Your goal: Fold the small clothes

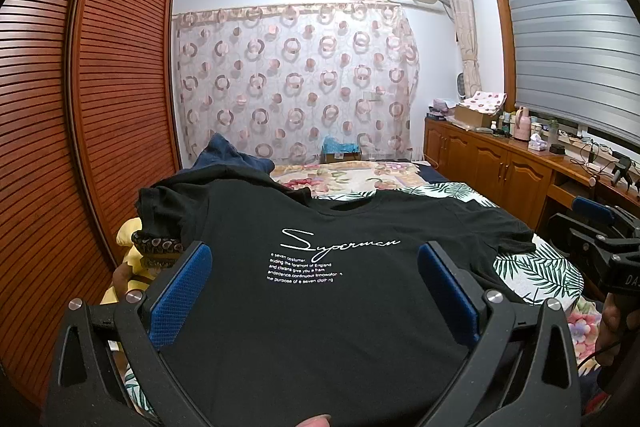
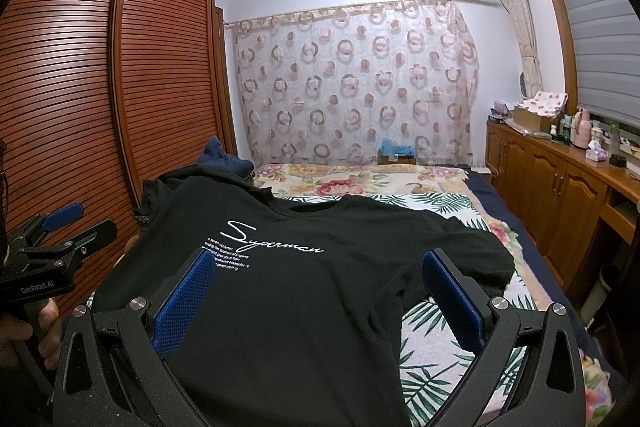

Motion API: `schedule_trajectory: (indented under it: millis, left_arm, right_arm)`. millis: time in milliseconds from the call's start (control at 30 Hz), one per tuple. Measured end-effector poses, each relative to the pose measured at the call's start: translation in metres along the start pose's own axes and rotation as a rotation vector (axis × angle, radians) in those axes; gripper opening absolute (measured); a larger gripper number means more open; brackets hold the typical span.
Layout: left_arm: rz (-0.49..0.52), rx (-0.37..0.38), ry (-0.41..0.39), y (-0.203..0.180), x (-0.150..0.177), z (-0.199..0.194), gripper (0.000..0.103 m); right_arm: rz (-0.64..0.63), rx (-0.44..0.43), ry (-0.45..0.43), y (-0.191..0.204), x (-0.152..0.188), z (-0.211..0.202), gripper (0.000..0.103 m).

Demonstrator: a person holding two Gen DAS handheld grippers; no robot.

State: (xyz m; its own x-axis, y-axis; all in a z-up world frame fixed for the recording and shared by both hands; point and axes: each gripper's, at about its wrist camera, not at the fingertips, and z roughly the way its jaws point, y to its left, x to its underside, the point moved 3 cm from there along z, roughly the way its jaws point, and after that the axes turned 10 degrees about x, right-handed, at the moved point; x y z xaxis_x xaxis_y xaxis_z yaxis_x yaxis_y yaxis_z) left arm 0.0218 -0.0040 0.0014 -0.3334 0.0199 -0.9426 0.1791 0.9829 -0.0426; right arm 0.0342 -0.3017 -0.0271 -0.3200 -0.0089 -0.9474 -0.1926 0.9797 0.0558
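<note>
Black T-shirt [image 1: 320, 267] lies spread front-up on the bed [image 2: 460, 347], white "Superman" script [image 1: 340, 241] and small text block facing up, neckline at the far end from both tongs. Hem end is nearest the cameras.

Left gripper [image 1: 316, 267]: jaws wide apart, nothing between the blue pads [image 1: 182, 291]. It hangs over the shirt's lower body; the print sits just beyond the fingertips, roughly centred between them. Whether the fingers touch the fabric: can't tell.

Right gripper [image 2: 320, 275]: also spread wide, holding nothing. Its left finger is over the shirt body, print just ahead and left of that finger. Its right finger is over the shirt's right edge, with the right sleeve [image 2: 472, 251] ahead of it and leaf-print bedding below and right of it.

From the right wrist view the left gripper shows at far left, beside the shirt's left edge, a hand [image 2: 24, 331] on its handle. From the left wrist view the right gripper shows at far right, off the shirt's right sleeve.

Shirt's left sleeve [image 1: 168, 211] is bunched and raised over a dark pile [image 1: 224, 155] ahead-left of the left gripper. Yellow item [image 1: 128, 247] just left of the left gripper's left finger, partly hidden.

Far ahead: circle-pattern curtain [image 1: 296, 83]. Left: slatted wardrobe [image 1: 100, 87]. Right: wooden cabinets [image 2: 560, 195].
</note>
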Motion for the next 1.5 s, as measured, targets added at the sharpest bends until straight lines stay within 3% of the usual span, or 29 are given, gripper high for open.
schedule_trajectory:
  millis: [1367, 1500]
  left_arm:
    - [-0.007, -0.001, 0.001, 0.002, -0.005, -0.003, 0.103]
    - [-0.015, -0.037, -0.007, 0.015, 0.000, 0.004, 0.103]
  right_arm:
    - [0.001, -0.003, 0.010, 0.001, 0.003, 0.002, 0.103]
    - [0.000, -0.008, 0.023, 0.002, 0.003, 0.007, 0.103]
